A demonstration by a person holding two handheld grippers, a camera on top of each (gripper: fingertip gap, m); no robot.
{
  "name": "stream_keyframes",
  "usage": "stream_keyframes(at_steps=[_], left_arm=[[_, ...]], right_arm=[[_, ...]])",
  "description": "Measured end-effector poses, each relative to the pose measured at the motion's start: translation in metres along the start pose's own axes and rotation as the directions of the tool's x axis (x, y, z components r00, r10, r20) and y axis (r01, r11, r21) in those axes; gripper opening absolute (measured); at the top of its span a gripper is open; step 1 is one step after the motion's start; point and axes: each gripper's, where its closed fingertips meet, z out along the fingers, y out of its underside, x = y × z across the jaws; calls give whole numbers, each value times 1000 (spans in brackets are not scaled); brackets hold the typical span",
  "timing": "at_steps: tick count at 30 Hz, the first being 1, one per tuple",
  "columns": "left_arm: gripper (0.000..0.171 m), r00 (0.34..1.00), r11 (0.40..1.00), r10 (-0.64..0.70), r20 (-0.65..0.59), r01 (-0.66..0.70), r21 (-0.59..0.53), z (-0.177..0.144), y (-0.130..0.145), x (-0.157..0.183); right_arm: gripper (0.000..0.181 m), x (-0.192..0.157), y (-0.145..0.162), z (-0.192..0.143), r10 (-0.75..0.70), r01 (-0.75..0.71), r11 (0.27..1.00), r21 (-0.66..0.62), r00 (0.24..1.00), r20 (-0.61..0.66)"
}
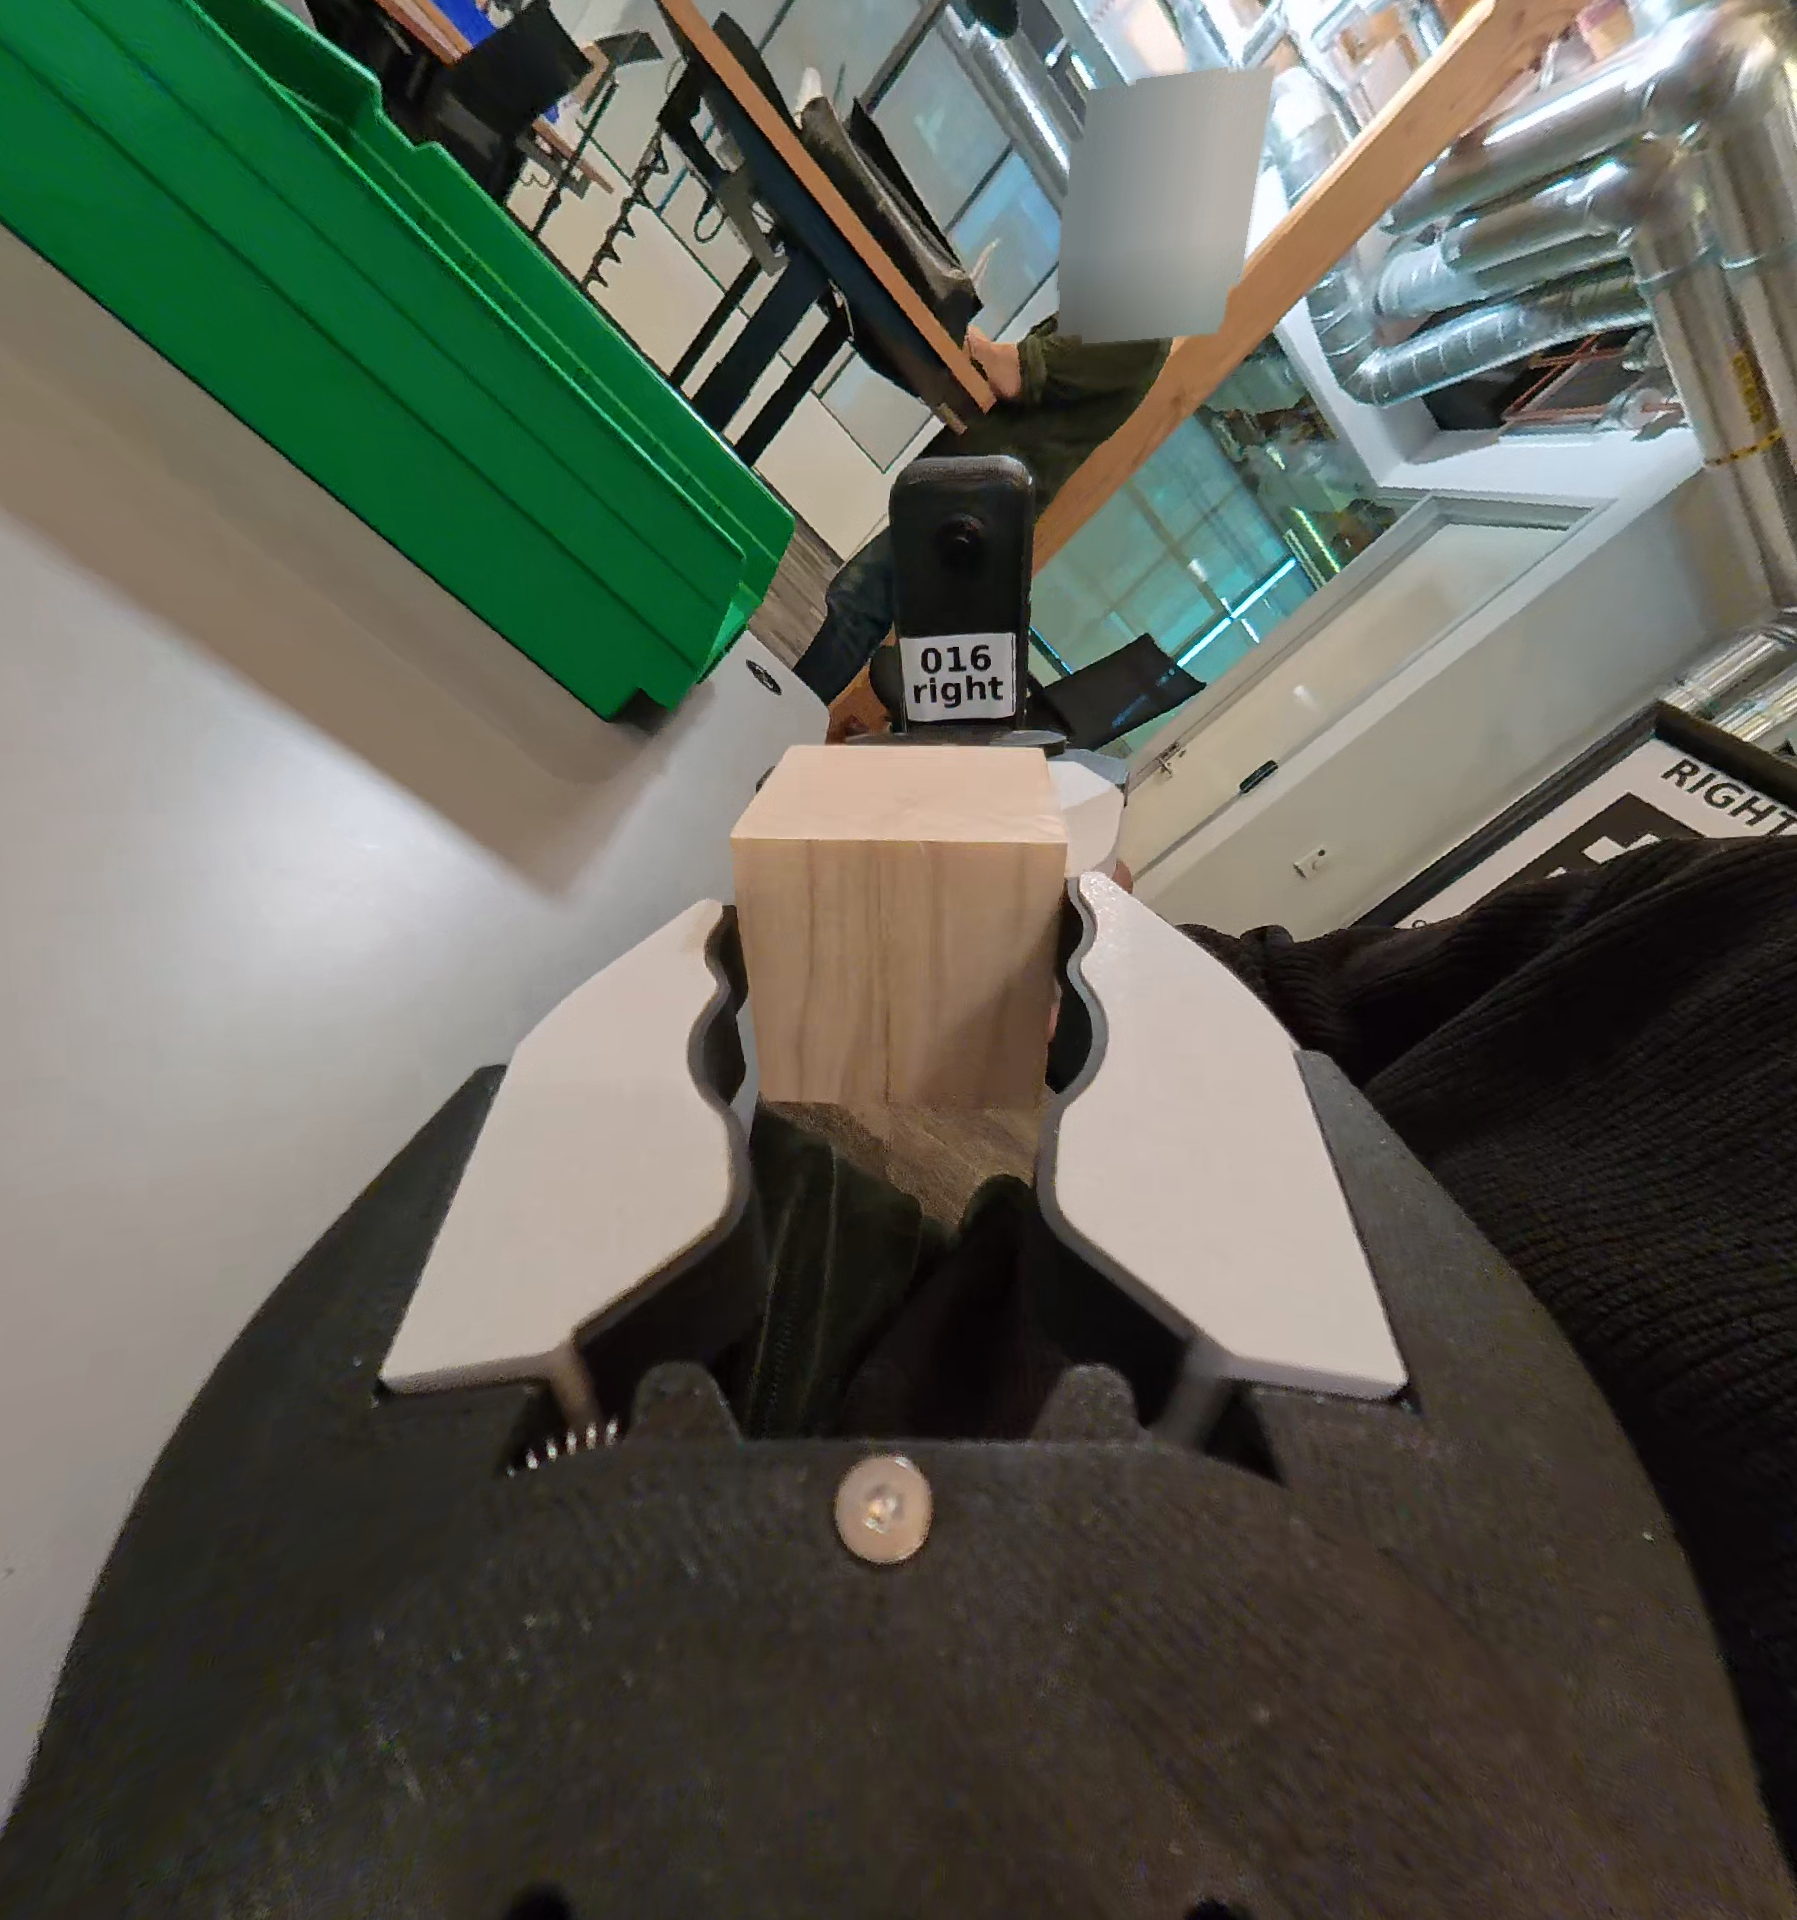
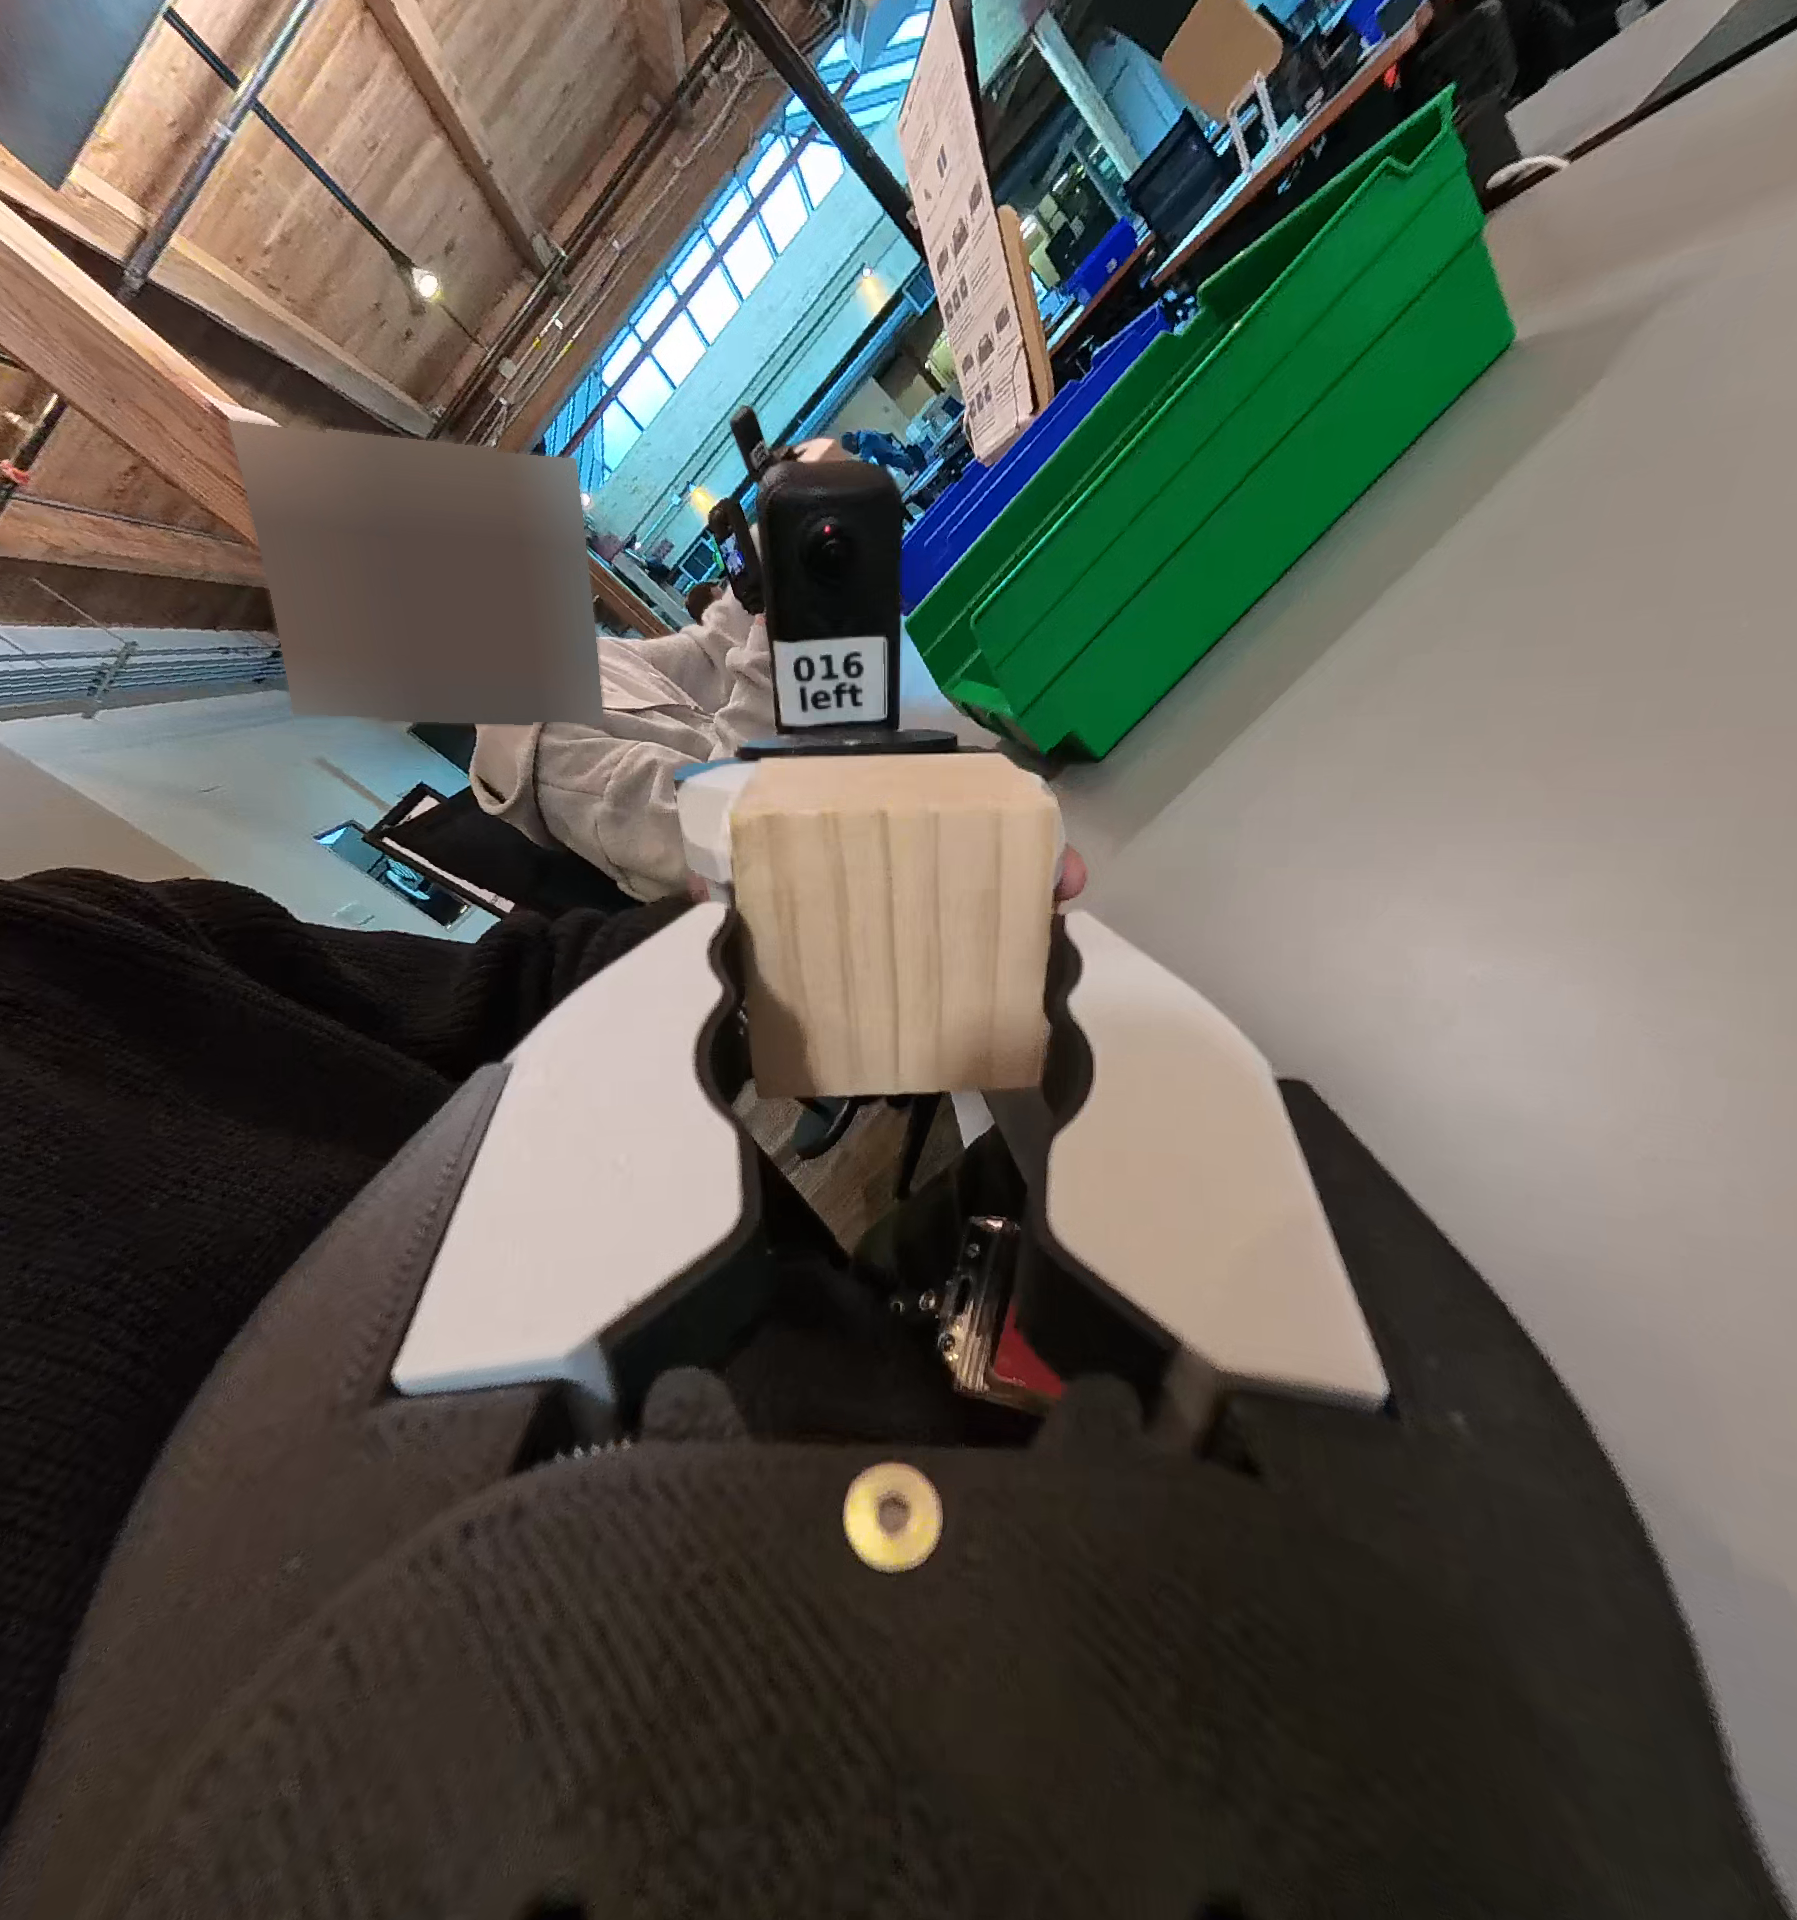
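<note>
1. Your left gripper (image 1: 899,997) is clamped on a pale wooden block (image 1: 899,935), white fingers (image 1: 603,1122) pressed to both sides.
2. Your right gripper (image 2: 894,997) grips the same block (image 2: 894,935) from the opposite end, held off the table.
3. Each view shows the other gripper's black camera (image 1: 961,582) just behind the block.
4. Green bins (image 1: 354,343) sit on the grey table (image 1: 146,935); your black sleeve (image 1: 1600,1143) is alongside.
</note>
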Motion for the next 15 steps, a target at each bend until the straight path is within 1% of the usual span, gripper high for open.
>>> stream_keyframes(at_steps=[2, 4, 7, 9, 12, 14, 15], left_arm=[[60, 1000, 1000, -4, 0, 4, -25, -1, 2, -2], [60, 1000, 1000, -4, 15, 4, -24, -2, 1, -4], [60, 999, 999, -32, 12, 32, -12, -5, -1, -5], [60, 999, 999, -52, -1, 52, 0, -6, -3, -5], [60, 998, 998, -66, -4, 66, 4, -7, -4, -6], [60, 998, 998, -67, -3, 67, -11, -6, -1, -6], [60, 998, 998, -64, -4, 64, -20, -5, 1, -6]], right_arm=[[56, 1, 2, 0, -1, 1, 1000, -18, 1000, 0], [58, 3, 3, 0, -30, 30, 999, -33, 1000, -6], [71, 5, -1, -4, -56, 55, 998, -34, 998, -26], [77, 4, 0, -5, -44, 43, 998, -41, 999, -12], [78, 4, 6, -2, -9, 9, 998, -63, 1000, -2], [68, 4, 10, 1, -5, 5, 997, -79, 1000, 0], [59, 3, 12, 2, -8, 8, 996, -92, 1000, 1]])
